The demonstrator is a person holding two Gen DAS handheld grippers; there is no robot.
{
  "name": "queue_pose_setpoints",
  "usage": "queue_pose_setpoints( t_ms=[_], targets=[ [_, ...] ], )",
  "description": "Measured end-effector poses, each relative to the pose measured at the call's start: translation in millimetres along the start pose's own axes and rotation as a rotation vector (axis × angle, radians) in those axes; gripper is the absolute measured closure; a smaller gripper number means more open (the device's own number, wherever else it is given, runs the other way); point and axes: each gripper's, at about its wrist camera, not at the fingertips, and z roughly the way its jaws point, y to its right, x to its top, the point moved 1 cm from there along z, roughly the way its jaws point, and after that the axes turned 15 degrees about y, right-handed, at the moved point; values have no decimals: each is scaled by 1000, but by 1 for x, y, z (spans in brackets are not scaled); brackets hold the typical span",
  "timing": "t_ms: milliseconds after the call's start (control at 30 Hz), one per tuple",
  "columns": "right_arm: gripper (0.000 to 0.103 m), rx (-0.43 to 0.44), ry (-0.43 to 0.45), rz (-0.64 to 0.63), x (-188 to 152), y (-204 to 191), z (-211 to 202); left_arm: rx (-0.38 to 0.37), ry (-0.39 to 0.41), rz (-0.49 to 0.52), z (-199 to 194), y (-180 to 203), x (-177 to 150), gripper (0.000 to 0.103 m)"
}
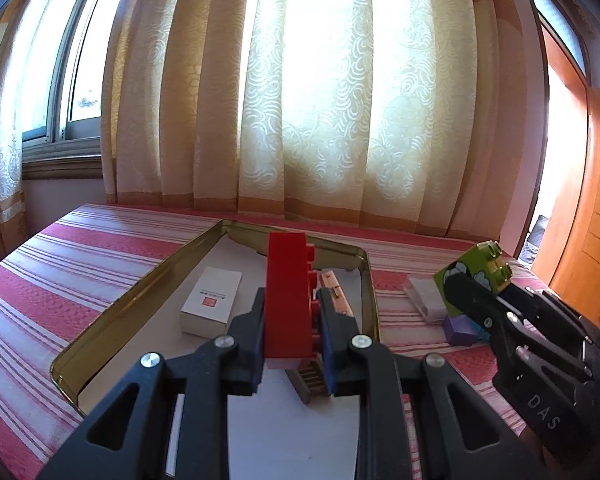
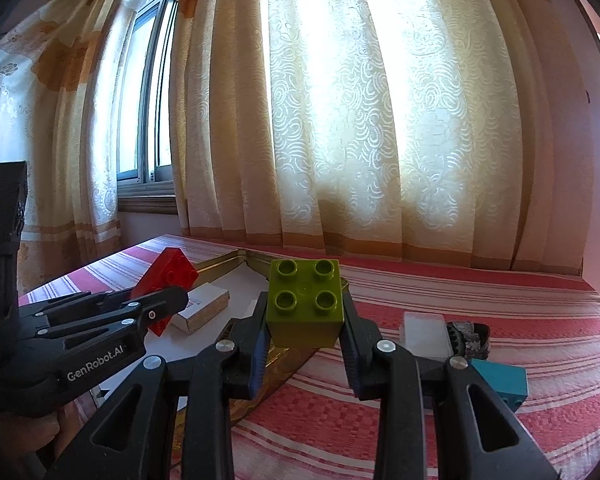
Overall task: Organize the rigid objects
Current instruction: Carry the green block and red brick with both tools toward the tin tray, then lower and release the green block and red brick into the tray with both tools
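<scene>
My left gripper (image 1: pixel 291 312) is shut on a red building brick (image 1: pixel 287 296), held upright on its side above the gold-rimmed metal tray (image 1: pixel 140 288). In the right wrist view that red brick (image 2: pixel 168 276) shows at the left, in the left gripper (image 2: pixel 172 300). My right gripper (image 2: pixel 305 316) is shut on a green four-stud brick (image 2: pixel 305 304), studs up, above the tray's right rim (image 2: pixel 284 356). From the left wrist view the green brick (image 1: pixel 474 280) is seen at the right in the right gripper (image 1: pixel 460 284).
In the tray lie a white box (image 1: pixel 211 307) and a wooden comb-like piece (image 1: pixel 337 296). On the striped cloth to its right are a clear plastic case (image 2: pixel 426 334), a teal block (image 2: pixel 500 380), a purple block (image 1: pixel 460 330) and a dark patterned item (image 2: pixel 470 334). Curtains hang behind.
</scene>
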Motion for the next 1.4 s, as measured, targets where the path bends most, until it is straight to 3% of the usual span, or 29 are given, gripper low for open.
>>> queue_pose_setpoints(
  t_ms=[967,1400],
  targets=[
    [69,111,-68,-24,-4,-39,20,39,-33,-11,5,-29,1,82],
    [69,183,-211,45,-14,-42,64,86,-116,39,24,-49,1,82]
  ],
)
